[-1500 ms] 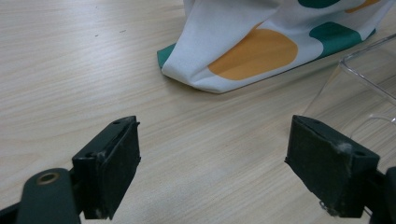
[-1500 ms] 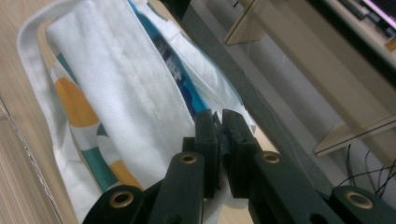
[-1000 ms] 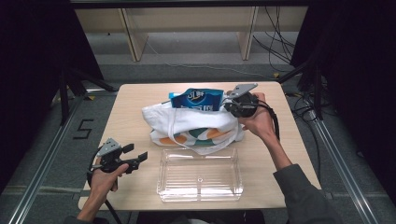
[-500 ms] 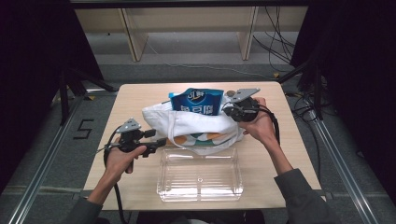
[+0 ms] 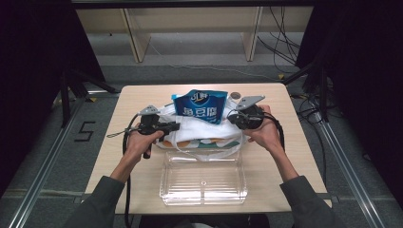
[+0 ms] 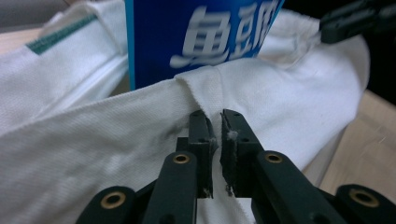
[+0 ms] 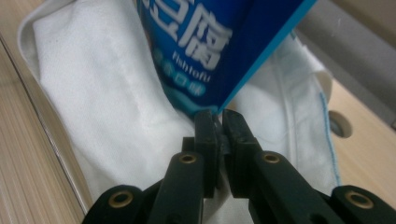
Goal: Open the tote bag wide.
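A white cloth bag (image 5: 204, 132) lies in the middle of the table with a blue snack packet (image 5: 202, 107) standing out of its mouth. My left gripper (image 5: 173, 126) is at the bag's left side; its jaws have just been closing, and in the left gripper view (image 6: 215, 123) they pinch a fold of the white fabric (image 6: 93, 140) below the packet (image 6: 201, 37). My right gripper (image 5: 231, 118) holds the bag's right side. In the right gripper view (image 7: 217, 119) its jaws are shut on the bag's rim (image 7: 102, 93), right under the packet's corner (image 7: 210, 51).
A clear plastic tray (image 5: 203, 178) sits in front of the bag, near the table's front edge. A round cable hole (image 5: 235, 95) lies behind the bag. Bare tabletop (image 5: 285, 156) stretches to the right. Shelves and cables stand beyond the table.
The left hand moved from the table's front left up and right to the bag, and its open jaws shut on the fabric. The right gripper kept its hold and place.
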A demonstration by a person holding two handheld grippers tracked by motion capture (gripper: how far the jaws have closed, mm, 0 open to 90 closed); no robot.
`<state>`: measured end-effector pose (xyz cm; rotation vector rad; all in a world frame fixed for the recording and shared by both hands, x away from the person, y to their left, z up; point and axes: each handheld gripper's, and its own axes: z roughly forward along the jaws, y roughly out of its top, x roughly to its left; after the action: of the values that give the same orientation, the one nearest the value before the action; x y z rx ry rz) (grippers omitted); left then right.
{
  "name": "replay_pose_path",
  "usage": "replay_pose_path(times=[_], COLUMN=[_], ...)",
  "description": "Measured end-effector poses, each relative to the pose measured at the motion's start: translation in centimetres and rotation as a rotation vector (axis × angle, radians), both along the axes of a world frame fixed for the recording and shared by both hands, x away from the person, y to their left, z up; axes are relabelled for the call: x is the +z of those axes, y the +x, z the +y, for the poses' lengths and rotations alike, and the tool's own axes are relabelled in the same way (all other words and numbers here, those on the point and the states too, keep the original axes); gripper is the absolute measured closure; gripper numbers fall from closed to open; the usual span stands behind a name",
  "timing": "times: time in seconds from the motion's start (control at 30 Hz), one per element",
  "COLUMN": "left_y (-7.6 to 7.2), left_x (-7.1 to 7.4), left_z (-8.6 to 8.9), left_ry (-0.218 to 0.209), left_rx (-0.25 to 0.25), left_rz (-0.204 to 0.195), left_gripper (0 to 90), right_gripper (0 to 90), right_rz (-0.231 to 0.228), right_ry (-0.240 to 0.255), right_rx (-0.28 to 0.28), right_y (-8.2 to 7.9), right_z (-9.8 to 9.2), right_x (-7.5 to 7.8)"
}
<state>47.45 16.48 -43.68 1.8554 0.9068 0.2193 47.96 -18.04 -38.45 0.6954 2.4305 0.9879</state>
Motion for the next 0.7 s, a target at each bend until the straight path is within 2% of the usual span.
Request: replay_pose_path(times=[0.03, 0.1, 0.17, 0.23, 0.27, 0.3, 0.33, 0.37, 0.4, 0.43, 0.47, 0.5, 0.53, 0.57, 0.6, 0.67, 0.7], left_y=[0.2, 0.5, 0.8, 0.7, 0.8, 0.6, 0.6, 0.8, 0.9, 1.1, 1.2, 1.2, 1.4, 1.5, 1.5, 1.6, 1.6], left_x=[-0.8, -1.5, -2.3, -2.7, -3.4, -3.9, -3.9, -4.7, -5.1, -5.4, -5.6, -5.6, -5.8, -6.0, -6.0, -6.2, -6.2], left_z=[0.1, 0.1, 0.0, -0.1, -0.4, -0.7, -0.7, -0.9, -0.9, -0.8, -0.9, -0.9, -0.6, -0.6, -0.6, -0.6, -0.7], left_ry=[0.008, 0.043, 0.090, 0.105, 0.131, 0.159, 0.159, 0.185, 0.203, 0.231, 0.212, 0.212, 0.203, 0.180, 0.181, 0.186, 0.186], left_rx=[-0.017, -0.022, -0.048, -0.054, -0.082, -0.057, -0.057, -0.061, -0.058, -0.075, -0.064, -0.064, -0.068, -0.067, -0.065, -0.067, -0.067], left_rz=[0.019, 0.028, 0.028, 0.042, 0.043, 0.081, 0.081, 0.106, 0.108, 0.116, 0.125, 0.125, 0.144, 0.150, 0.147, 0.147, 0.148], left_gripper=[83.4, 85.0, 85.4, 85.7, 85.7, 85.9, 85.9, 86.0, 86.0, 86.1, 86.1, 86.1, 86.2, 86.2, 86.1, 86.0, 85.7], right_gripper=[85.9, 85.9, 85.9, 85.9, 85.9, 85.9, 86.0, 86.0, 86.0, 86.1, 86.1, 86.1, 86.1, 86.1, 86.1, 86.1, 86.1], right_rz=[0.031, 0.053, 0.095, 0.091, 0.119, 0.158, 0.165, 0.172, 0.201, 0.197, 0.214, 0.214, 0.246, 0.249, 0.246, 0.267, 0.276], right_ry=[0.004, -0.005, -0.012, -0.020, -0.023, -0.032, -0.047, -0.049, -0.062, -0.087, -0.081, -0.081, -0.100, -0.095, -0.095, -0.080, -0.095], right_rx=[-0.007, -0.001, 0.004, 0.009, 0.011, 0.005, 0.013, 0.018, 0.006, -0.016, 0.010, 0.010, -0.003, 0.007, 0.006, 0.000, 0.004], right_y=[0.4, 0.6, 0.7, 0.8, 0.8, 0.9, 1.1, 1.3, 1.3, 1.5, 1.6, 1.6, 2.0, 2.2, 2.4, 2.5, 2.6], right_z=[0.0, 0.0, 0.2, 0.2, 0.3, 0.4, 0.4, 0.4, 0.5, 0.4, 0.5, 0.5, 0.5, 0.5, 0.4, 0.4, 0.4], right_x=[-1.4, -2.4, -3.3, -3.9, -4.3, -5.1, -5.6, -6.2, -6.7, -7.4, -8.0, -8.0, -9.0, -9.3, -9.5, -9.7, -9.5])
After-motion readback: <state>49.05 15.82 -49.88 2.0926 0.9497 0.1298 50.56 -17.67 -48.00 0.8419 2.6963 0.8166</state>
